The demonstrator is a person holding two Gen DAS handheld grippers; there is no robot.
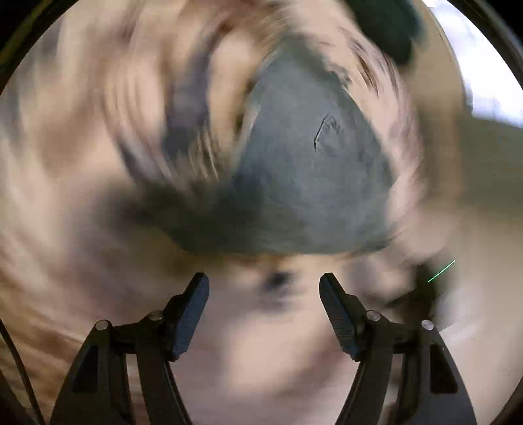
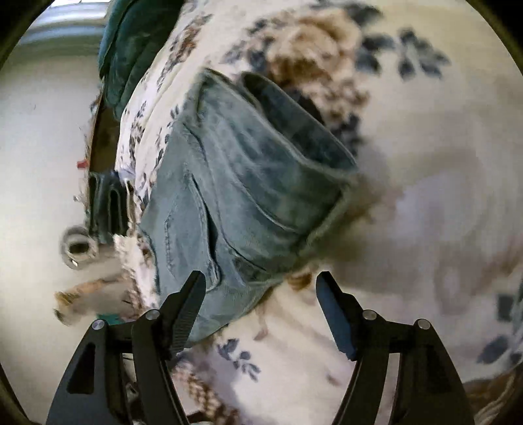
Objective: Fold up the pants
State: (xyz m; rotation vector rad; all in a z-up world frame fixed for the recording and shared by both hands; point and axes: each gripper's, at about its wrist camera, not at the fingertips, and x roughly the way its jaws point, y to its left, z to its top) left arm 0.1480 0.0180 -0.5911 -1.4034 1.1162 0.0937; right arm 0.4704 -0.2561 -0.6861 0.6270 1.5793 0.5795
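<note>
The pants are light blue jeans (image 2: 242,196), folded into a compact bundle on a floral bedspread (image 2: 408,183). In the left wrist view they show as a grey-blue folded shape (image 1: 300,183) ahead of the fingers, heavily blurred by motion. My left gripper (image 1: 264,282) is open and empty, just short of the jeans' near edge. My right gripper (image 2: 261,281) is open and empty, with its left finger (image 2: 186,310) over the jeans' near corner and its right finger over the bedspread.
A dark teal cushion (image 2: 130,49) lies at the far end of the bed; it also shows in the left wrist view (image 1: 385,29). Left of the bed are a pale floor (image 2: 36,163), a round metal object (image 2: 76,246) and dark clutter (image 2: 106,202).
</note>
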